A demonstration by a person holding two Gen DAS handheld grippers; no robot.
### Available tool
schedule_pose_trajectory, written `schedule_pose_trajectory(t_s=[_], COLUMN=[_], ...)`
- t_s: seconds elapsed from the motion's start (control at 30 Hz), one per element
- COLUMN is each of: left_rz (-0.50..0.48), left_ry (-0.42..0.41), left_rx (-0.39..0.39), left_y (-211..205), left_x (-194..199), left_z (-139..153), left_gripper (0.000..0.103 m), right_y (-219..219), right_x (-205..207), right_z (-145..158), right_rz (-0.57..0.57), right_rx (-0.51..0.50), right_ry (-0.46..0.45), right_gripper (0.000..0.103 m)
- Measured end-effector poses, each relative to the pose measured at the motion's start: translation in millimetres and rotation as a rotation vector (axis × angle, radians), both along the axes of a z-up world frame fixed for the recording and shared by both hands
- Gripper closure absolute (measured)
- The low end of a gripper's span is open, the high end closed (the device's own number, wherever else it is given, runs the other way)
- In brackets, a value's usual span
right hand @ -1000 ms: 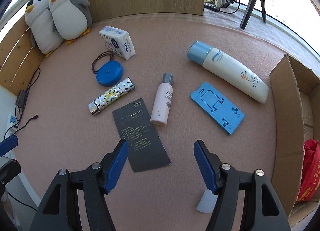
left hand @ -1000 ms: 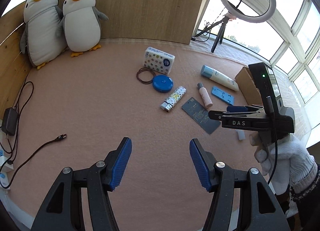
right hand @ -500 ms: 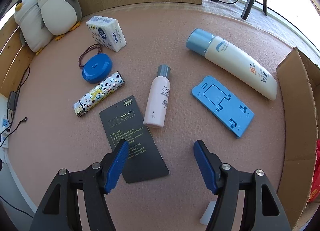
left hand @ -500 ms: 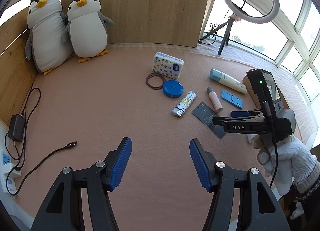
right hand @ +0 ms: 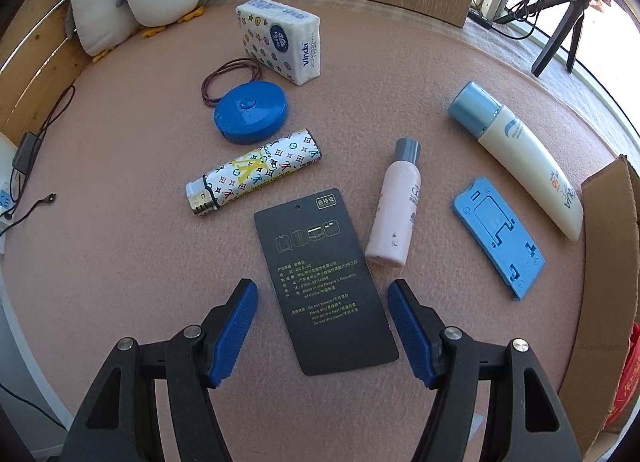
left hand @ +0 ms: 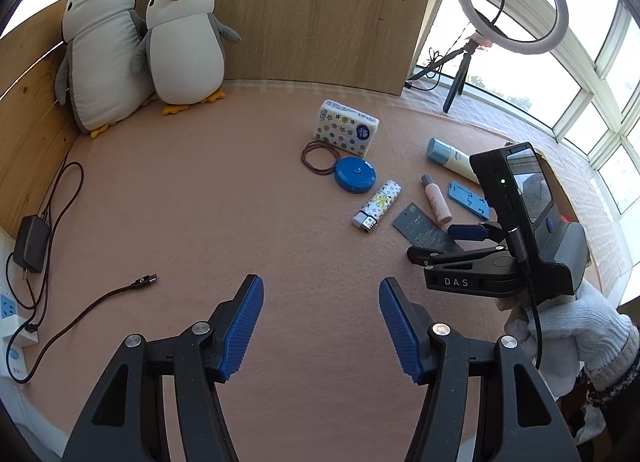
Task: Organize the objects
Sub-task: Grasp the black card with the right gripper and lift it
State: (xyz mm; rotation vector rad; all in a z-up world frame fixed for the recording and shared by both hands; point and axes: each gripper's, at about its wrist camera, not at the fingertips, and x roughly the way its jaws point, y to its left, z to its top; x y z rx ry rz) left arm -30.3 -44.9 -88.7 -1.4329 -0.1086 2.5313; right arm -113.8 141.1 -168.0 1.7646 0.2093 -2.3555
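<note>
1. We see the right tool (right hand: 322, 328) spread, empty, hovering over the near end of the black tag (right hand: 324, 282) lying flat on the desk (right hand: 120, 262).
2. Pink bottle (right hand: 394, 218) lies just right of the tag; lighter (right hand: 252, 178) far-left.
3. Left tool (left hand: 320, 326) spread, empty, above bare desk.

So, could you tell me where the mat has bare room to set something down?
The widest bare stretch lies between the penguin plushes, the loose cable end and the lighter. It is crowded from the tissue pack to the black card and blue stand.
</note>
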Motion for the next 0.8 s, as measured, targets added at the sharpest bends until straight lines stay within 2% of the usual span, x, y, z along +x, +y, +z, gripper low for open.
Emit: schedule_pose_trajectory(t_s=[0.1,0.17,0.3,0.57,0.8], left_rz=[0.006,0.009,0.014,0.005,-0.024], left_ry=[-0.002,-0.004,-0.011,-0.009,-0.012], left_rx=[0.002,0.004,0.013,0.022,0.020], left_y=[-1,-2,-1,8,30], left_x=[1,1,1,0,-3], left_z=[-1,-1,-4,-4,-6], left_gripper=[0.039,0.039,0.039,0.039,0.039], right_y=[-4,-7,-8,-3,20], right_x=[1,3,6,22,51], right_z=[1,3,4,5,8], right_rz=[0.011,0.018,0.028,0.027,-0.017], right_rx=[0.009,0.007,-0.003,-0.023,-0.057], right_ry=[0.001,0.003,0.002,0.014,0.027], right_gripper=[0.041,0.049,0.057,0.057,0.057])
